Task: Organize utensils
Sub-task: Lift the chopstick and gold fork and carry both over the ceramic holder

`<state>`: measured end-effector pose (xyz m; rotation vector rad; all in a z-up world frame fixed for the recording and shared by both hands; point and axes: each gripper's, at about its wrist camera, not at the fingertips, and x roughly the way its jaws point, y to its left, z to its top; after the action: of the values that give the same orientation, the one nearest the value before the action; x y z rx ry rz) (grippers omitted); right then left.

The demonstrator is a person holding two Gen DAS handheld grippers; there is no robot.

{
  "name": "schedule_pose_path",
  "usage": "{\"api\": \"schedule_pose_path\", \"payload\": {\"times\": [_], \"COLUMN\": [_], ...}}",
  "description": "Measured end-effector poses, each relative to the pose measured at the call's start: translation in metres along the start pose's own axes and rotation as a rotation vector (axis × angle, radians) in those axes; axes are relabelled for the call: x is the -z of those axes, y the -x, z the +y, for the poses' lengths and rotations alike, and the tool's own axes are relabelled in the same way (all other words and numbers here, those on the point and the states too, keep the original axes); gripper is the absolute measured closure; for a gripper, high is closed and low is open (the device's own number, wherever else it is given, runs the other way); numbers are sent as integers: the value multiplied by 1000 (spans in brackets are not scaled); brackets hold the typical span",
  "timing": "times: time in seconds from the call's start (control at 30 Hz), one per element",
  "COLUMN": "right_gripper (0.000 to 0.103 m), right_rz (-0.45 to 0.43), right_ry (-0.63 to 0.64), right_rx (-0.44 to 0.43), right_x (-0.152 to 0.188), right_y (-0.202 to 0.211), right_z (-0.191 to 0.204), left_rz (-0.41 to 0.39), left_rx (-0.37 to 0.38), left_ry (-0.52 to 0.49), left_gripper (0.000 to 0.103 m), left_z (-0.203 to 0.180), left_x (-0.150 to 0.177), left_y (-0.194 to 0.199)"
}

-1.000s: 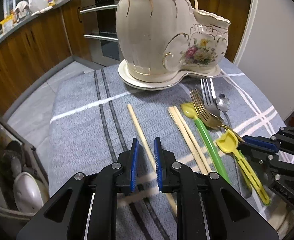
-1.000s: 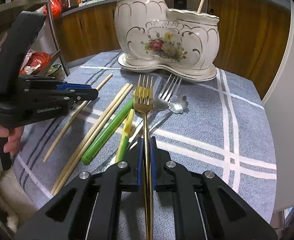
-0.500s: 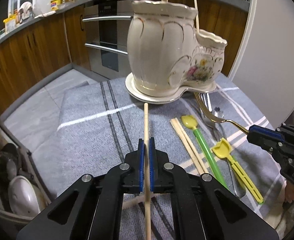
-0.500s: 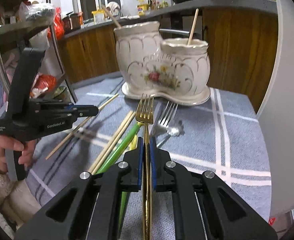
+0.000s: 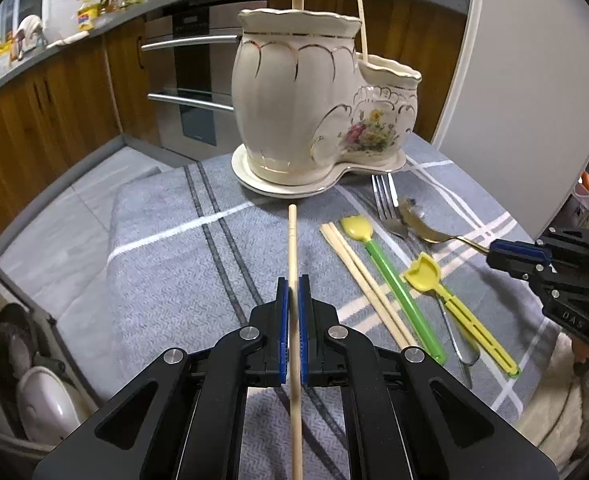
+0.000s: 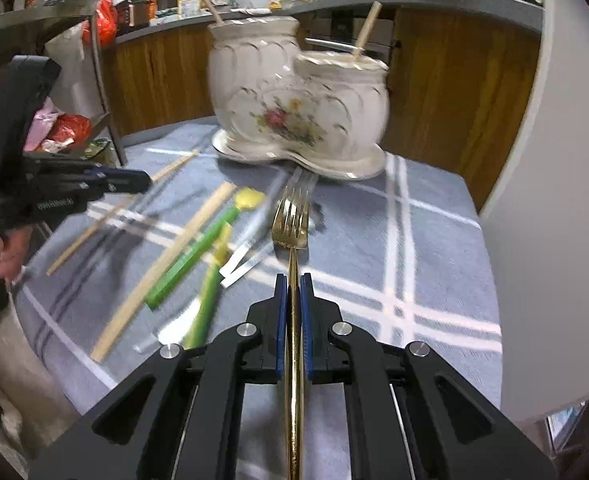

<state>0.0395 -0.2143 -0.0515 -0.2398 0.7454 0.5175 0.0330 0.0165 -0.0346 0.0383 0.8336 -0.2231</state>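
- Holding a single chopstick [image 5: 292, 240], the left tongs [image 5: 293, 292] are closed on it about at its middle; the stick runs straight forward along the fingers, and its far tip points at the holder [image 5: 306, 92].
- The holder stands straight ahead of the left tongs, on its saucer at the far side of the tabletop [image 5: 166, 280]. Its tall compartment is on the left in this view and already has one stick standing in it; the low compartment on the right has a thinner one.
- The right tongs [image 6: 293, 300] are closed on the handle of a gold fork [image 6: 291, 224]. The fork also lies along the fingers, with the tines forward and toward the holder [image 6: 294, 96].
- The right view is blurred, so I cannot tell which compartment the fork is aimed at.
- Both tools look lifted off the cloth and near the holder; I judge the left one more directly in line with the tall compartment.
- For the drop, each long axis must probably turn from nearly level to upright above a rim.
- On the cloth, a pair of chopsticks [image 5: 366, 284], a green spoon [image 5: 390, 276], a yellow spoon [image 5: 450, 304] and a silver fork [image 5: 386, 208] lie between the two tongs.
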Motion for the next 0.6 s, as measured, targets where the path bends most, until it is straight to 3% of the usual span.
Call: {"api": "schedule_pose_path", "payload": {"times": [0.1, 0.37, 0.47, 0.6], "right_gripper": [96, 96, 85, 85], "right_rz": [0, 123, 146, 157], "right_ry": [-5, 34, 39, 67], "right_rx": [1, 0, -3, 9], "right_x": [6, 0, -8, -17], "right_y": [1, -16, -21, -30], "right_z": [-1, 3, 5, 12], "left_rz": [13, 76, 98, 104], "left_rx": [-2, 13, 22, 36], "left_ry": [-7, -33, -38, -36], "left_gripper": [97, 97, 97, 92], "left_z": [0, -2, -2, -2], "left_x": [3, 7, 9, 9], "left_y": [-6, -11, -13, -15]}}
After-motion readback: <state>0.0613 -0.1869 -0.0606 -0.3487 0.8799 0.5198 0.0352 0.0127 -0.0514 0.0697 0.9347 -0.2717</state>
